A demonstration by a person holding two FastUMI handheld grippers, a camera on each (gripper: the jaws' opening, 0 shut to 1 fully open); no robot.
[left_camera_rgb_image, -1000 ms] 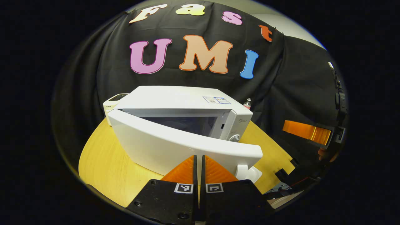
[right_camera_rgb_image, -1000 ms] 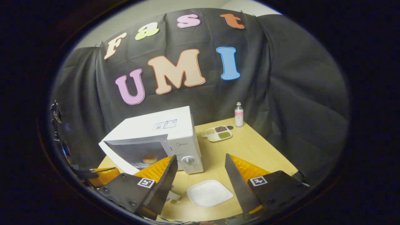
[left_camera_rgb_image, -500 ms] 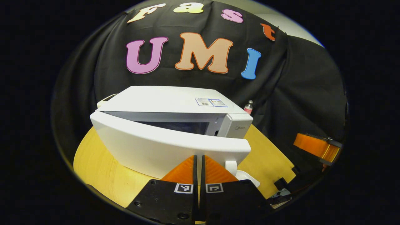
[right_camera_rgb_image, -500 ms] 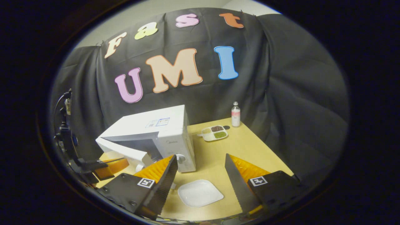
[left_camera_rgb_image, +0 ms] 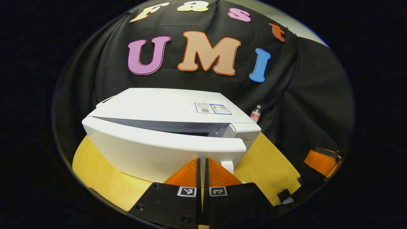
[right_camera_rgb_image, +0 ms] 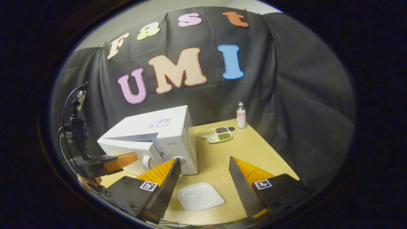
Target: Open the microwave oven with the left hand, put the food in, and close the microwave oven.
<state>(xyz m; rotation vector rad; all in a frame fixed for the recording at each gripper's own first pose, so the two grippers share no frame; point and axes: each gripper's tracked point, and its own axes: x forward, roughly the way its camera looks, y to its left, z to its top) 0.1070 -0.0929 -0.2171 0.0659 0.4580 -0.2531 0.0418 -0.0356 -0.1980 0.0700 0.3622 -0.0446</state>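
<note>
The white microwave stands on a yellow wooden table. Its door is nearly closed, with a narrow dark gap left along the top and at the right edge. My left gripper is shut with nothing between its fingers, and its tips are up against the door's front. In the right gripper view the microwave sits at the left, with the left gripper at the door. My right gripper hangs open above an empty white plate. The oven's inside is hidden.
A divided dish with brown, green and pale fillings lies behind the microwave's right side. A small bottle stands at the table's far corner. A white appliance peeks out behind the microwave's left end. The right gripper shows at the far right of the left gripper view.
The door has swung from well ajar to almost closed, with my shut left gripper moving in with it. My right gripper stayed open and shifted only slightly.
</note>
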